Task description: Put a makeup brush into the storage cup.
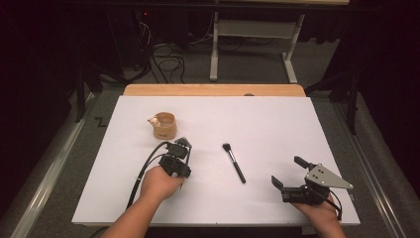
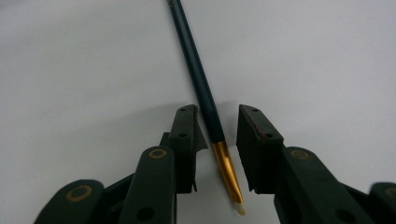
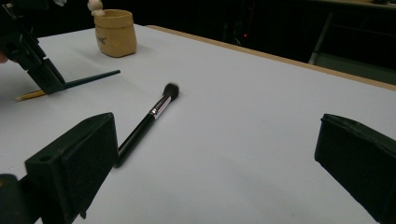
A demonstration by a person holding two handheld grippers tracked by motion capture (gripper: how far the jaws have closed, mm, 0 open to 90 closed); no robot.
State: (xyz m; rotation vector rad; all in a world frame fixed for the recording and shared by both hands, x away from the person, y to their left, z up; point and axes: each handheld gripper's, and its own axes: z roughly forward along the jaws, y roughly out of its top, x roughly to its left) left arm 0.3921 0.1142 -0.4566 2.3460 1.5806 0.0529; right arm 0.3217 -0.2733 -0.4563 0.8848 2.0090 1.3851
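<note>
**Count on table**

Two brushes: one thin brush with dark green handle and gold ferrule, one black makeup brush with round dark bristle head. One tan cup holding a single pale knobbed item; what that item is can't be told. Two grippers: left gripper, right gripper. Two hands, one per gripper. One white sheet over one wooden table.

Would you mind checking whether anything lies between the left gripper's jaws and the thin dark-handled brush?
Nothing visible does: the thin brush lies on the white table directly between the left gripper's jaws, with only small bare gaps on each side.
</note>
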